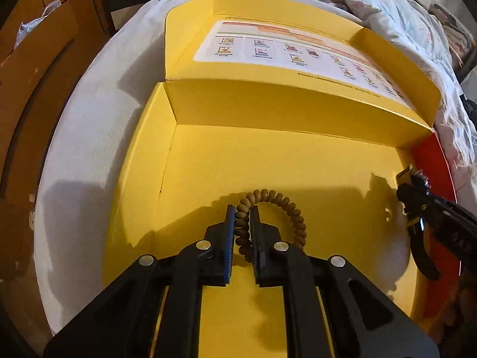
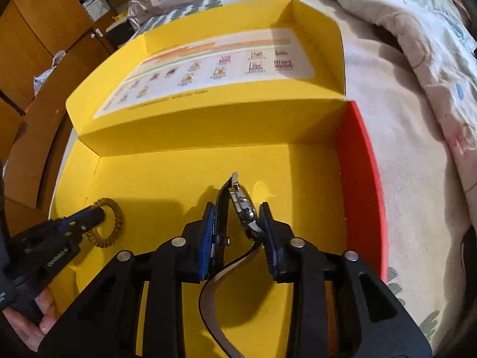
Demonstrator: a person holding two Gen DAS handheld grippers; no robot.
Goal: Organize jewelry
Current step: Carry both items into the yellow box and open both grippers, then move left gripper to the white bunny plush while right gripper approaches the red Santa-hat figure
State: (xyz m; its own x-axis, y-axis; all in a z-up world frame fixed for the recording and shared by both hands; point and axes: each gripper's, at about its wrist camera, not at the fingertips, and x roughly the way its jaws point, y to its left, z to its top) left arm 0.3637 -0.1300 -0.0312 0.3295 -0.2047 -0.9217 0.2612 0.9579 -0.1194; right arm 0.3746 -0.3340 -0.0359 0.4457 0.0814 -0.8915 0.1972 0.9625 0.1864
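We note both claws inside the open yellow box (image 1: 208,161), near its front. Left claw (image 1: 242,210) narrow, pinching the brown beaded bracelet (image 1: 286,205); its loop lies to the right of the pads on the box floor. Right claw (image 2: 238,205) partly spread around the watch (image 2: 243,205): case against the right pad, strap's long axis trailing toward us. Lid chart (image 2: 208,65) print unreadable; we make out no brand.
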